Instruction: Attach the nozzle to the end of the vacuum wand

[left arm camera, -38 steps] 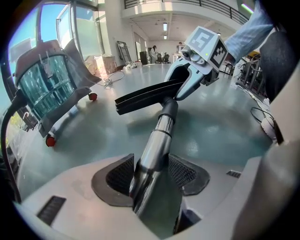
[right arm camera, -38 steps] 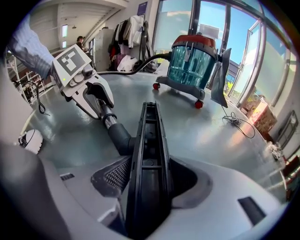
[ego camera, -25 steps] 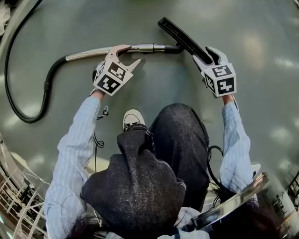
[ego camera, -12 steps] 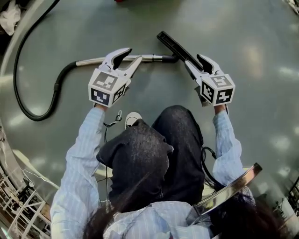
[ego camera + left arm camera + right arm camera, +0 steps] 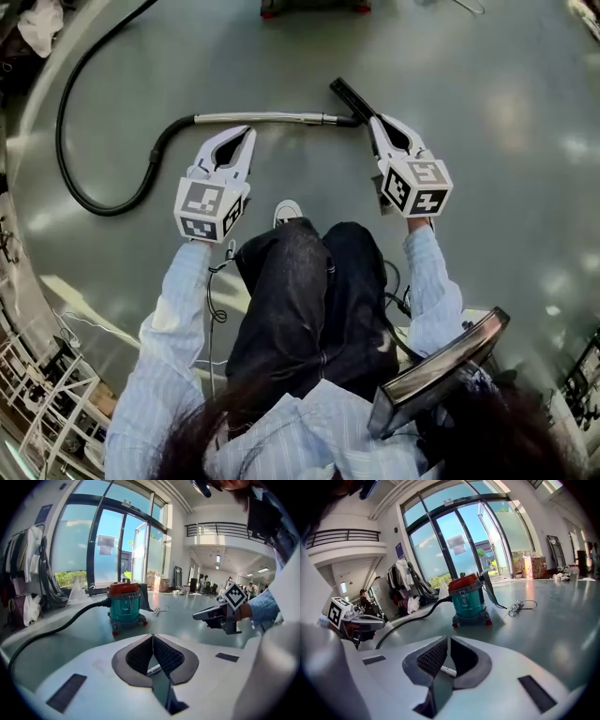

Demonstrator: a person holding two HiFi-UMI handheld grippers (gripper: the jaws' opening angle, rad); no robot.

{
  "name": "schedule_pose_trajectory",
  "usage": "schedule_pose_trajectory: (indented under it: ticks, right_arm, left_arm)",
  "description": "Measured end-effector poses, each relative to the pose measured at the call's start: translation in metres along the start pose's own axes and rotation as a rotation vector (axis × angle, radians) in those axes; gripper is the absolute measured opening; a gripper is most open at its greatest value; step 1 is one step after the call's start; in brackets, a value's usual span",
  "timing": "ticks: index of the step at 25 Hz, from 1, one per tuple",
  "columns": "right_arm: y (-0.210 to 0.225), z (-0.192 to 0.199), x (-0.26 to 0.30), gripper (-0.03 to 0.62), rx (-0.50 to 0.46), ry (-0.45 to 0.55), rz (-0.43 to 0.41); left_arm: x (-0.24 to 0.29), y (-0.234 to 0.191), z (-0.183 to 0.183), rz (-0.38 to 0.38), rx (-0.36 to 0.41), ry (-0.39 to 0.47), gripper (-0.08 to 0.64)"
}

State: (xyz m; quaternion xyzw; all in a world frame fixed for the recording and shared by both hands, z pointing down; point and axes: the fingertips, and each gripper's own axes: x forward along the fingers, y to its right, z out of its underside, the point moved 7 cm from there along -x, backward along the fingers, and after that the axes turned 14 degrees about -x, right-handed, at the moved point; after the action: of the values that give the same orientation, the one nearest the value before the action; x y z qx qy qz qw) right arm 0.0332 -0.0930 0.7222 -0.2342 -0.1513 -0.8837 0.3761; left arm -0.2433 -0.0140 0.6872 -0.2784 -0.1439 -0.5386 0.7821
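Nozzle (image 5: 349, 97): black and slim, flat on the floor (image 5: 487, 112); its near end meets the wand's metal tip at an angle.
Wand (image 5: 262, 118): silver tube lying on the floor, running from the nozzle to the hose.
Hose (image 5: 156, 153): black, joined to the wand's far end, curling away across the floor.
Right tongs (image 5: 376, 122): have just been closing; now pressed together with nothing between them, tips just beside the nozzle in the head view.
Left tongs (image 5: 242, 133): have just been closing; now pressed together and empty, apart from the wand.
Vacuum cleaner (image 5: 124, 607): teal drum with a red top, standing on the floor, hose plugged in.
Shoe (image 5: 289, 212): light-coloured, on the floor between both tongs.
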Motion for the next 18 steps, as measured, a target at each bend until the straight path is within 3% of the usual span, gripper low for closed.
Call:
schedule_pose_trajectory:
  ticks: [6, 9, 18]
  right_arm:
    - [-0.024, -0.093, -0.069, 0.017, 0.054, 0.000, -0.018]
    - [-0.042, -0.147, -0.115, 0.017, 0.073, -0.002, -0.016]
    - [-0.099, -0.263, -0.276, 0.017, 0.120, 0.004, -0.035]
  left_arm:
    - [-0.078, 0.043, -0.070, -0.027, -0.130, 0.096, 0.005]
    - [-0.128, 0.073, -0.109, -0.036, -0.180, 0.100, 0.005]
    - [-0.275, 0.175, -0.217, -0.041, -0.263, 0.169, 0.005]
